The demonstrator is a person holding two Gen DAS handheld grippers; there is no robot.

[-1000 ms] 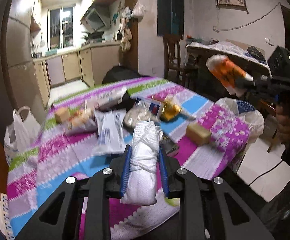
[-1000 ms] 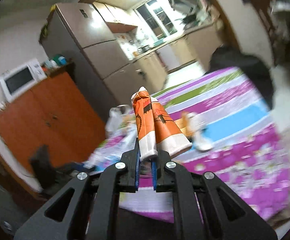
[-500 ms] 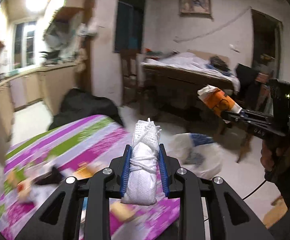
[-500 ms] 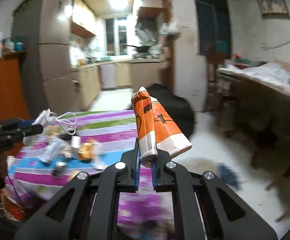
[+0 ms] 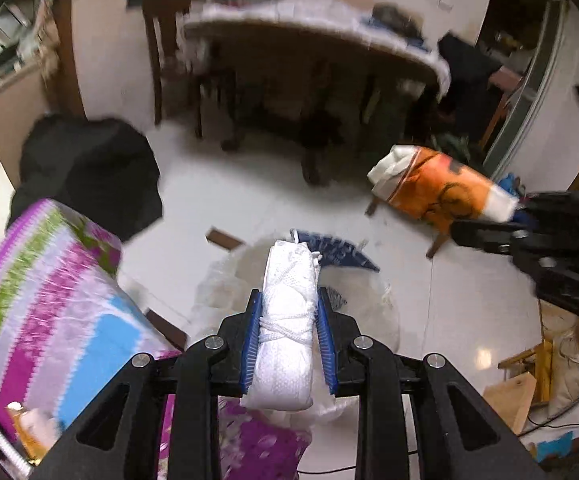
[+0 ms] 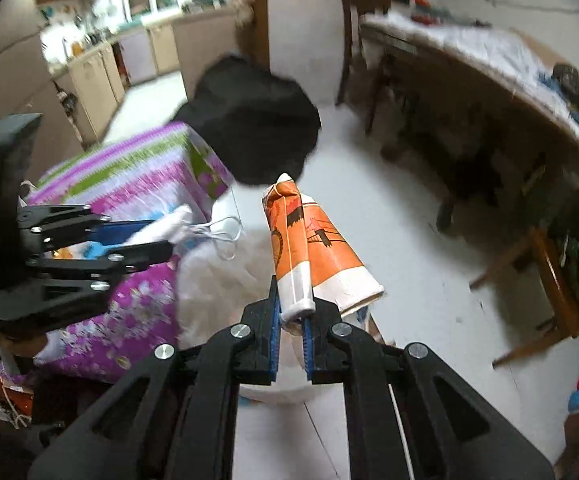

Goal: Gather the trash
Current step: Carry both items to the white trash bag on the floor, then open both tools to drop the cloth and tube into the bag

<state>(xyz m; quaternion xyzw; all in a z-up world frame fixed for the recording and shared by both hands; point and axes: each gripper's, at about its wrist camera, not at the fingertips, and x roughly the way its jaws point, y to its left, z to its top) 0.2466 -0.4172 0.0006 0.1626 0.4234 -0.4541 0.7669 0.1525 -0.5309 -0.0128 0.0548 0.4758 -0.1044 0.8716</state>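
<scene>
Left tongs (image 5: 288,339) clamp one white bundle (image 5: 287,320); right tongs (image 6: 291,330) pinch one orange cup (image 6: 309,256).

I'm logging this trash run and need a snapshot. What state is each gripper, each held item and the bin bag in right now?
Left gripper: shut on the white bundle.
White bundle: tied with string, held over the bag.
Right gripper: shut on the orange cup.
Orange cup: crushed flat, pinched at its rim.
Bag: white, mouth open, on the floor beside the table.

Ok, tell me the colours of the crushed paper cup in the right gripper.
Orange with dark drawings and a white rim band, the paper cup shows best in the right wrist view.
</scene>
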